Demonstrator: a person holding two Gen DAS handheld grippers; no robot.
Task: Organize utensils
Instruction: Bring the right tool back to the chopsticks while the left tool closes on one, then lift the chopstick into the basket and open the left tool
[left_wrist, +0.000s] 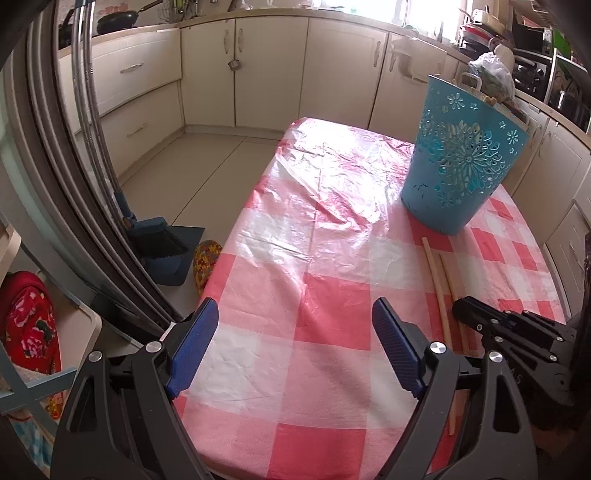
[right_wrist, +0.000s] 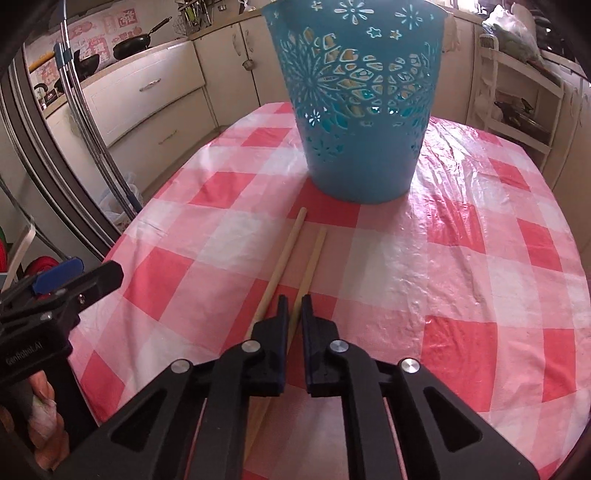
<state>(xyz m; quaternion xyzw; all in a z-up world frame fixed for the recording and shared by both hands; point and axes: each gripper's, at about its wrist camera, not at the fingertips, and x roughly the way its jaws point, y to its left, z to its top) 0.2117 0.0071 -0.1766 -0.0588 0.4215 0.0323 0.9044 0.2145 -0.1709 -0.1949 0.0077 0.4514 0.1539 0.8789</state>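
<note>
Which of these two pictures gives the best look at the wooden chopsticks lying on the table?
The right wrist view: both chopsticks lie in mid-frame, running from the blue basket to the right gripper, shut on the right-hand one. The left wrist view shows them only near its right edge, partly behind the right gripper.

A pink-and-white checked plastic cloth (right_wrist: 461, 258) covers the worktop. At upper centre stands a turquoise plastic basket (right_wrist: 358, 110) pierced with flower patterns. Two pale wooden chopsticks (right_wrist: 314, 254) lie mid-frame. Cream cabinets (left_wrist: 266, 66) fill the background.
</note>
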